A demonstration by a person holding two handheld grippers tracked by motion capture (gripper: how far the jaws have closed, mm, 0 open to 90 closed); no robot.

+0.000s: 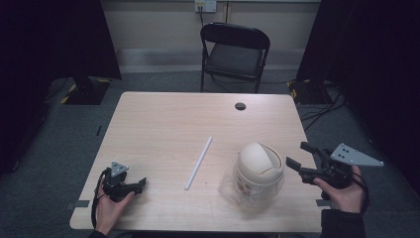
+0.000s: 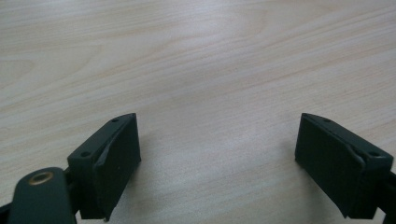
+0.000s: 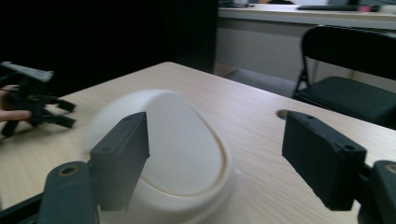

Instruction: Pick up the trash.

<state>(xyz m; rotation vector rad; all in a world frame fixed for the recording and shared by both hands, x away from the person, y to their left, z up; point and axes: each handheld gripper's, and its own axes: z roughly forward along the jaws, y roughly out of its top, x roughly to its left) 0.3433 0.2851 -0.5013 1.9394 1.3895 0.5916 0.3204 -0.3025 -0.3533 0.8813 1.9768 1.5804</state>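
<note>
From the high view, the left gripper [image 1: 130,187] rests low on the tabletop [image 1: 163,124], jaws spread wide over bare wood in its own view. The right gripper [image 1: 300,157] hovers just beside a cream domed bin [image 1: 258,166] in clear plastic, jaws apart, holding nothing. A white stick [image 1: 198,162] lies between; a black chair [image 1: 234,52] stands beyond.

The left hand [image 1: 110,206] rests low with its left gripper [image 1: 140,184], jaws spread wide. The right hand [image 1: 344,191] holds the right gripper [image 1: 301,156] raised, jaws parted.
</note>
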